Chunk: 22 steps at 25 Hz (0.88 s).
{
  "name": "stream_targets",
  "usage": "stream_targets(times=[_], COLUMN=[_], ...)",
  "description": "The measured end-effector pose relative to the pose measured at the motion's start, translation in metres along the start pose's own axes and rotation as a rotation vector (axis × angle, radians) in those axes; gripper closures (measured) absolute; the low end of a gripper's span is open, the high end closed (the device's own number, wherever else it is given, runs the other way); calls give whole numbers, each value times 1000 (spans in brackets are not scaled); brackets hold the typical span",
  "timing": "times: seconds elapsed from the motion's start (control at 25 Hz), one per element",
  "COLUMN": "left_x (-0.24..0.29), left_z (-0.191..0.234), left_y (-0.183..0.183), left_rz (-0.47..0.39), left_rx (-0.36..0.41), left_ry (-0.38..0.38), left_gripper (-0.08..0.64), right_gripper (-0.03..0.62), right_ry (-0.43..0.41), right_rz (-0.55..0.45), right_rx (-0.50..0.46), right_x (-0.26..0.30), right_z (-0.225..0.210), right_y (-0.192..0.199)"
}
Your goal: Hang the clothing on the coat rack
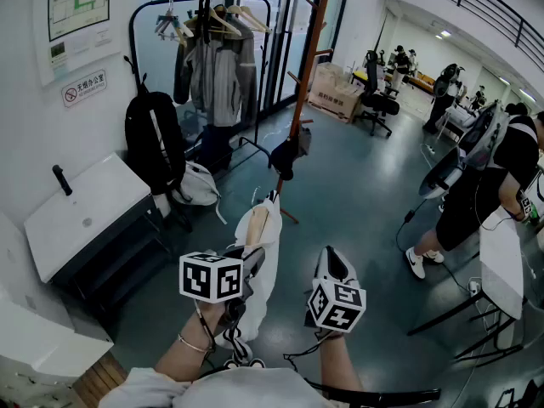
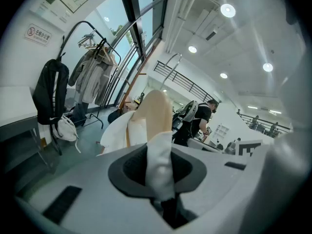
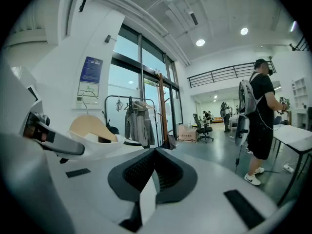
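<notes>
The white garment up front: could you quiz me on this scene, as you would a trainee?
1. True or false: the left gripper is shut on a white garment that sits on a wooden hanger.
2. What hangs on the black clothes rail by the window? A. grey jackets B. towels C. nothing
3. Fill in: the backpack beside that rail is coloured ____.

Key: 1 true; 2 A; 3 black.
</notes>
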<state>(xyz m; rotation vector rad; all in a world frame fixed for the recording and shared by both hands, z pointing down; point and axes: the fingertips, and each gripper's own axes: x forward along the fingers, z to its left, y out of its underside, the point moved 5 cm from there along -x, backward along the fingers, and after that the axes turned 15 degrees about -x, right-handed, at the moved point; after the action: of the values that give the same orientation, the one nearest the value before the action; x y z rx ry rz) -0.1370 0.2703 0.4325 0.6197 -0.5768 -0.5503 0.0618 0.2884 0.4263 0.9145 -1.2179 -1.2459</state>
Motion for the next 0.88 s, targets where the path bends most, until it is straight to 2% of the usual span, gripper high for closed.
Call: stream_targets(times=[0.48, 0.88], left_x=[-15, 5], left_z=[21, 37], left_y=[-8, -22], left_rz=[62, 104], left_rx=[28, 69], left_ry=[19, 19], left_gripper=[491, 491], right_gripper=[569, 569], right_ry=[14, 16], right_rz=[-25, 29], right_rx=[4, 58], right_x=[7, 36], right_z=[32, 38], right_y=[-10, 3])
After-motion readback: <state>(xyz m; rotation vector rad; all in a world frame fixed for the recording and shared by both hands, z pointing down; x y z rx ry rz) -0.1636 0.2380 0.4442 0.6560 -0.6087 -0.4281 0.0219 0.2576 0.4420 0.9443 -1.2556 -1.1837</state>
